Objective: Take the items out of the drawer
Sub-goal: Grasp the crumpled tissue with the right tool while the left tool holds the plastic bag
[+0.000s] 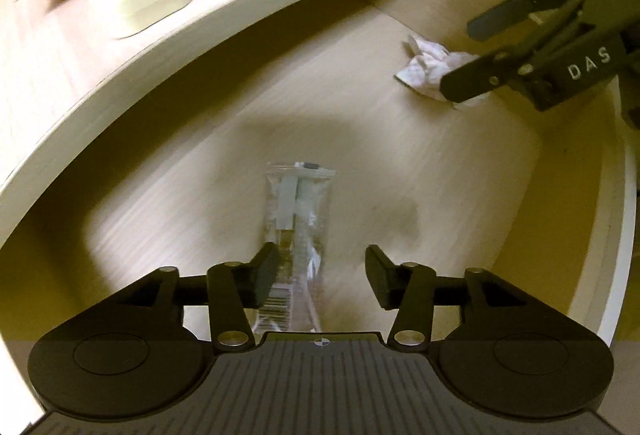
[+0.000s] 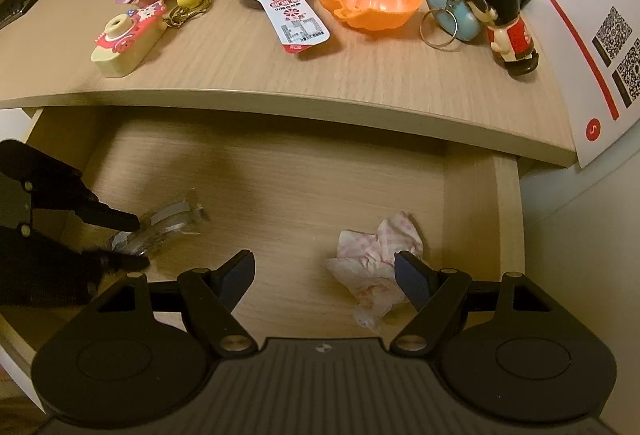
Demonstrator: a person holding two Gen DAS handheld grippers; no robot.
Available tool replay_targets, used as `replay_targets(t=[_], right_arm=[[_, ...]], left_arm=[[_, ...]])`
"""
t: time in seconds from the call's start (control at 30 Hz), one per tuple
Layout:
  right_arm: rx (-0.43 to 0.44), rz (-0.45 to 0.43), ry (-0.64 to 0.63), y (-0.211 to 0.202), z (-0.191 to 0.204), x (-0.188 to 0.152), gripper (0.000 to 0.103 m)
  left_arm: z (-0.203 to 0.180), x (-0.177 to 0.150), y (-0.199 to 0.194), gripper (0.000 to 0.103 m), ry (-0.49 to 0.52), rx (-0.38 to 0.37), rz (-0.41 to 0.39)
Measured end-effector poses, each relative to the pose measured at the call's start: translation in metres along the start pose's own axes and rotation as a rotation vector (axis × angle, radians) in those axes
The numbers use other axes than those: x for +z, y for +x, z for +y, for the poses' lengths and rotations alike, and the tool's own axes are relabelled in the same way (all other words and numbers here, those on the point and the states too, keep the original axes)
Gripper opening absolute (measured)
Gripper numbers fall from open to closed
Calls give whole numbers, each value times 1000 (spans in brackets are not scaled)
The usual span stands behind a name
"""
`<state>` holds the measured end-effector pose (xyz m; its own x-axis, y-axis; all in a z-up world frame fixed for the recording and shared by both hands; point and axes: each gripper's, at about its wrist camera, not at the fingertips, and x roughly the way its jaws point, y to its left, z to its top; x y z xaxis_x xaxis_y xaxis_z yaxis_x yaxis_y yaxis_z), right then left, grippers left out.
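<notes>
Left gripper (image 1: pixel 322 271): matte black plastic throughout. Two flat link arms run to each finger and pivot on round silver pins. Square-edged black pads (image 1: pixel 267 269) face the fingers. A round disc housing sits at each side of the base, each with a shallow circular recess. The base plate between them is dark grey and ribbed, with a small round crosshair mark at its front edge.

Right gripper (image 2: pixel 325 277): same build and pins, but its pads (image 2: pixel 412 281) are dark blue. Seen from the left wrist camera, its body carries white letters "DAS".
</notes>
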<state>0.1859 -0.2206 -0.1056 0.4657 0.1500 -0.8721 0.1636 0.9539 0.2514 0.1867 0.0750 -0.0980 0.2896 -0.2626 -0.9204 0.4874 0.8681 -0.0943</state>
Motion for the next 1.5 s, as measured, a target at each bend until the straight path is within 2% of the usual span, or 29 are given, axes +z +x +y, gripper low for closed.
replay_targets(t=[0.07,0.13,0.23,0.3,0.4,0.47,0.57,0.6,0.7,0.87,1.0,1.07,1.17,1.23,1.3,1.37,1.5], right_arm=[[-3,0,1,-1,0,-1,78],[-4,-4,2,-3,-1,0,78],[2,-9,6,-2,-2,-1,78],[14,-6,10,-2,-2,-2,78],[31,3,3,-5,0,-9,78],[20,-1,-18,-9,4,-16,78],[-67,-28,-62,-11,8,-23,76],[-108,-30,-88,-8,9,-24,72],[-186,-8,-159,3,12,-22,65],[-245,62,-317,33,26,-16,65],[-277,126,-333,56,24,-10,65],[-263,155,-320,63,19,-8,58],[-231,166,-275,62,11,-5,53],[-208,173,-263,61,8,-4,43],[-194,186,-262,60,9,-4,28],[-173,184,-267,56,12,-4,24],[-77,163,-238,38,19,-2,18]], left_arm=[[2,-1,-6,50,-24,6,-16],[0,-3,-11,49,-23,52,-60],[-1,-5,-5,47,-4,115,-50],[0,-5,4,53,-8,117,-31],[2,-6,9,50,-22,109,-30],[-1,-7,12,52,-20,108,-33],[-4,-5,15,50,-5,114,-26],[-3,-4,15,45,-13,123,-19],[2,2,17,42,-76,119,-1],[4,5,19,42,-90,120,15],[4,4,20,42,-98,117,10],[4,5,24,42,-103,116,8],[3,7,28,42,-114,107,3],[6,6,28,42,-128,94,-4],[9,5,27,42,-148,79,-9],[10,5,27,41,-157,70,-2],[9,3,19,41,-145,13,24]])
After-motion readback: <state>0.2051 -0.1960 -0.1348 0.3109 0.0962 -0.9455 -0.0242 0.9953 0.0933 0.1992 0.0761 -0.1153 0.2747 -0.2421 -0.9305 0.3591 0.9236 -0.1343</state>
